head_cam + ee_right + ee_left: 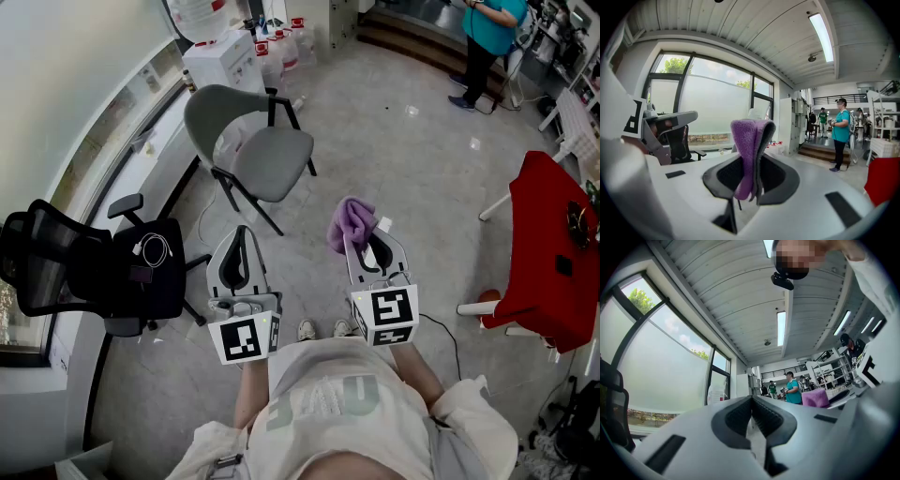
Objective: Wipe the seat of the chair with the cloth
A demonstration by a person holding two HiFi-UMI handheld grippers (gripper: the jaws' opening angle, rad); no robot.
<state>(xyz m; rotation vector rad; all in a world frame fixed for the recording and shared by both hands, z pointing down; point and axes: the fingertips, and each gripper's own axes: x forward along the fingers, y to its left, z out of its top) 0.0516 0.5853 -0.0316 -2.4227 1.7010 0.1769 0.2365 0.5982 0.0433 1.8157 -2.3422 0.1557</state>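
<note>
Purple cloth [352, 221] pinched in my right claw [364, 244], left claw [242, 247] closed up empty. The grey chair [246, 136] is ahead, well apart, so I'm at the approach step. Next I'd reach over and lay the cloth flat on the seat [277, 164].

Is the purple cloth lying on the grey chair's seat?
No, the purple cloth is clamped in the right gripper, apart from the grey chair.

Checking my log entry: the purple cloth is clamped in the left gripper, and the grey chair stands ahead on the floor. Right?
Not quite. The purple cloth is clamped in the right gripper, as the right gripper view shows; the left gripper is shut on nothing. The grey chair does stand ahead on the floor.
</note>
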